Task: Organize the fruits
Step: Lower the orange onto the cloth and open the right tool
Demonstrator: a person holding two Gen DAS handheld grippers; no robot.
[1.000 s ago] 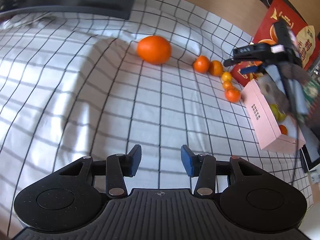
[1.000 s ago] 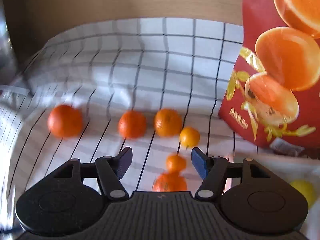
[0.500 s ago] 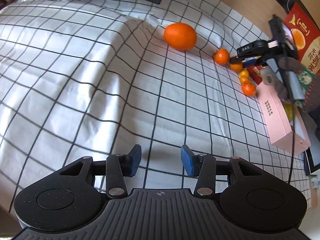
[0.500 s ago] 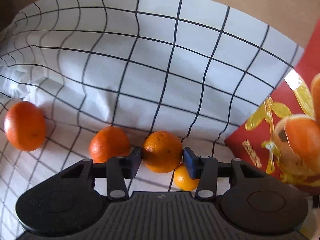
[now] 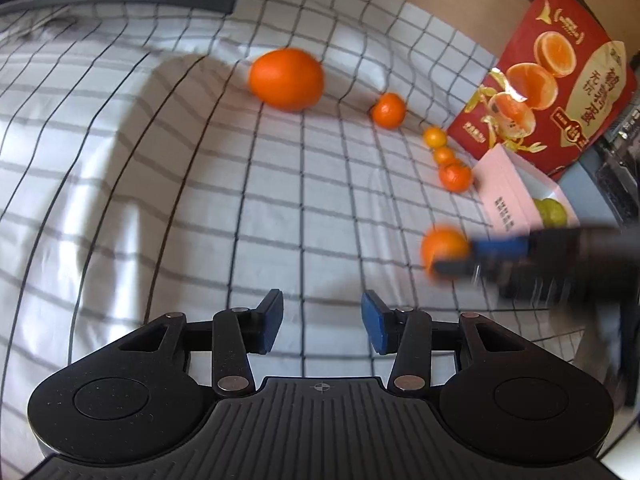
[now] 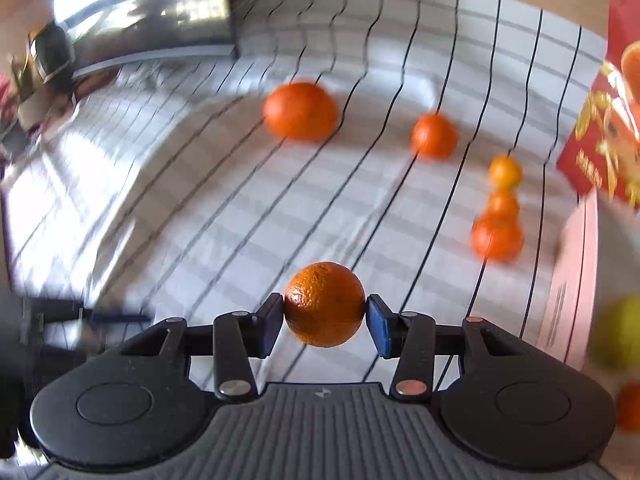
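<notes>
Fingers (image 6: 276,322) of right gripper (image 6: 325,322) are clamped on a mandarin (image 6: 325,304), lifted clear of the checked cloth (image 5: 200,200); left gripper (image 5: 321,320) fingers are apart w/ nothing between. Pink box (image 5: 516,192), to the right, already holds a green-yellow fruit (image 5: 552,212), so sorting looks partly done. Farther out, approx. 5 oranges incl. one big orange (image 5: 286,79) remain loose. Red carton (image 5: 560,80) at back carries Chinese print, too small to read reliably.

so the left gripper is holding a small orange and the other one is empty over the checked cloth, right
Not quite: it is the right gripper that holds the small orange, as the right wrist view shows. The left gripper is the empty one, open over the checked cloth.
</notes>
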